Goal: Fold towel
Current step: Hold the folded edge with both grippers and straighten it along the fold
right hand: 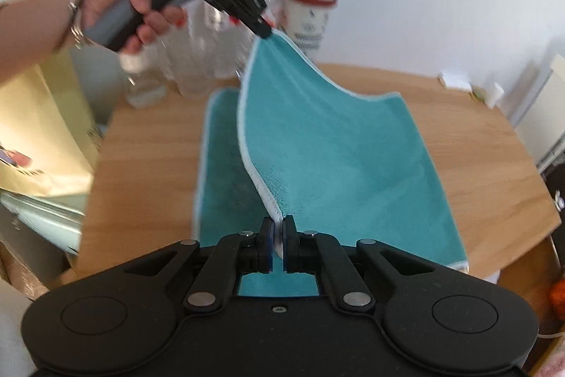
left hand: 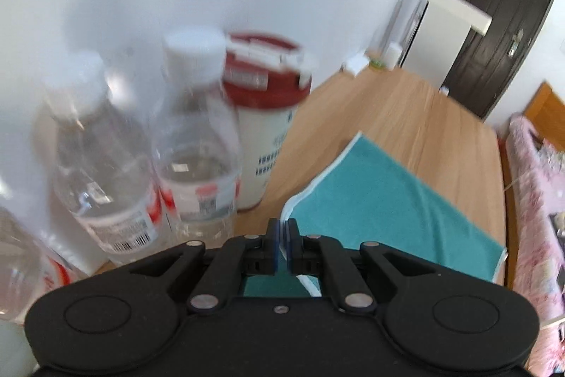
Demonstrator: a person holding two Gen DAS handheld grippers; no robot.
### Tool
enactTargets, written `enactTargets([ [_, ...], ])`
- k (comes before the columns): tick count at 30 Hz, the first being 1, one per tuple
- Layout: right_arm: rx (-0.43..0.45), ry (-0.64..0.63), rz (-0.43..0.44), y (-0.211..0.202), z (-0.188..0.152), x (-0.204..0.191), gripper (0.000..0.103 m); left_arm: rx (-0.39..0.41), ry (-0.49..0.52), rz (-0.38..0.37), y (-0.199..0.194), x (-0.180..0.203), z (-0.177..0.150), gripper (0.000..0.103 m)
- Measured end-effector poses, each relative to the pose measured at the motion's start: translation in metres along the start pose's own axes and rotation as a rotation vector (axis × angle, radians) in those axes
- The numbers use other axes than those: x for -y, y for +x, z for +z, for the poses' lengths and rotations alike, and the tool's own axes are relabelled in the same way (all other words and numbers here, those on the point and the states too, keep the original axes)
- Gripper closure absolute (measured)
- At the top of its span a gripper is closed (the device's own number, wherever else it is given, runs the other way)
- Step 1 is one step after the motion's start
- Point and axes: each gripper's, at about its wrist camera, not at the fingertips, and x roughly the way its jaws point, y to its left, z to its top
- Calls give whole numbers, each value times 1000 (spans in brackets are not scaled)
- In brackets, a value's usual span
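Note:
A teal towel (right hand: 325, 143) with a white hem lies partly on the wooden table (right hand: 487, 158), its left edge lifted into the air. My right gripper (right hand: 278, 228) is shut on the near corner of that lifted edge. My left gripper (left hand: 281, 237) is shut on the far corner, held high near the bottles; in the right wrist view the left gripper (right hand: 265, 31) shows up with a hand around its handle. The towel (left hand: 381, 200) slopes from both corners down to the table, over a flat strip of towel on the left.
Several clear water bottles (left hand: 106, 165) and a white canister with a red lid (left hand: 265, 115) stand at the table's back, close to my left gripper. A white wall is behind them. Small white items (right hand: 455, 78) sit at the far right. Yellow packaging (right hand: 42, 136) lies left of the table.

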Motion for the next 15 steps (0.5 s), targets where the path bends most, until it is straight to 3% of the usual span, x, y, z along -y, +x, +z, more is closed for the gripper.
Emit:
enactTargets([
  [7,-100,-55,109,36,-20,-26,99,-66,55,107,12,-11,-17,100],
  [15,-233,-121,133,86,-47,-40,97,-175,114,188,46,0,-43,99],
])
